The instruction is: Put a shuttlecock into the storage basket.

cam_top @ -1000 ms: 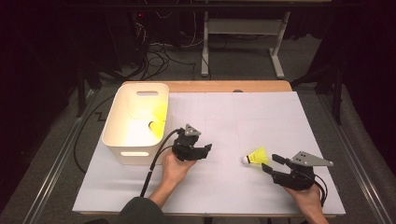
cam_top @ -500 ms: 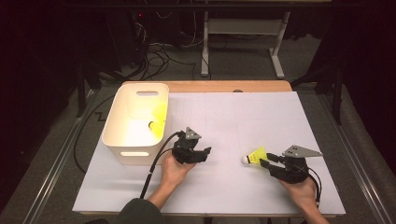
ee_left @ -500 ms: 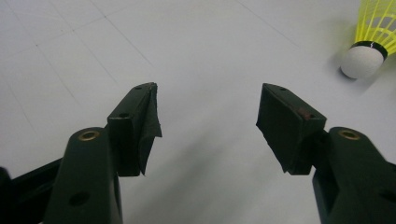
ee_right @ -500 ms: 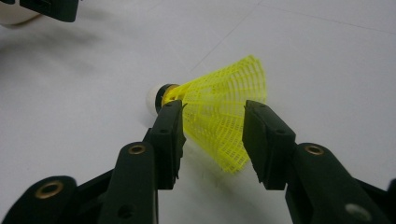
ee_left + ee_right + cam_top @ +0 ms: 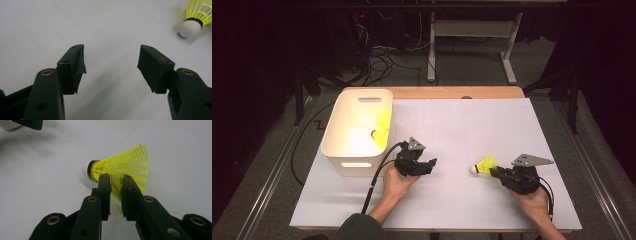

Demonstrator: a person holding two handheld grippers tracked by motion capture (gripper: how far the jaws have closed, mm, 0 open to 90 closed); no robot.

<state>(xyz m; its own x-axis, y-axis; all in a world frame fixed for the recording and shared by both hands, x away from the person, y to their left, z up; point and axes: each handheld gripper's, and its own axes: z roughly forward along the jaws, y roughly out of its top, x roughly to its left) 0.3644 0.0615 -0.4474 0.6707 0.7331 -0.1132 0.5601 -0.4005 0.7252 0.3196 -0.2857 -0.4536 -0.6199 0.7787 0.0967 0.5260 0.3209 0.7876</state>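
Note:
A yellow shuttlecock point(image 5: 483, 165) with a white cork lies on its side on the white table sheet point(image 5: 462, 125), at the right front. My right gripper point(image 5: 493, 171) reaches it from the right; its jaws have just been closing. In the right gripper view the right gripper point(image 5: 115, 182) pinches the lower wall of the shuttlecock point(image 5: 125, 167) skirt between its pads. My left gripper point(image 5: 432, 162) rests near the table's middle, held still. In the left gripper view the left gripper point(image 5: 111, 67) stands open with nothing between its pads, and the shuttlecock point(image 5: 192, 22) lies beyond it at the upper right.
A white bin point(image 5: 337, 135) with handle slots stands at the left of the sheet, and another yellow shuttlecock point(image 5: 379, 131) lies inside it. A wooden table edge point(image 5: 452, 92) runs along the back. Cables and a metal stand sit on the floor behind.
The right gripper's jaws have narrowed from wide apart onto the shuttlecock's skirt, with a small shift towards it. The left hand and the shuttlecock have stayed put.

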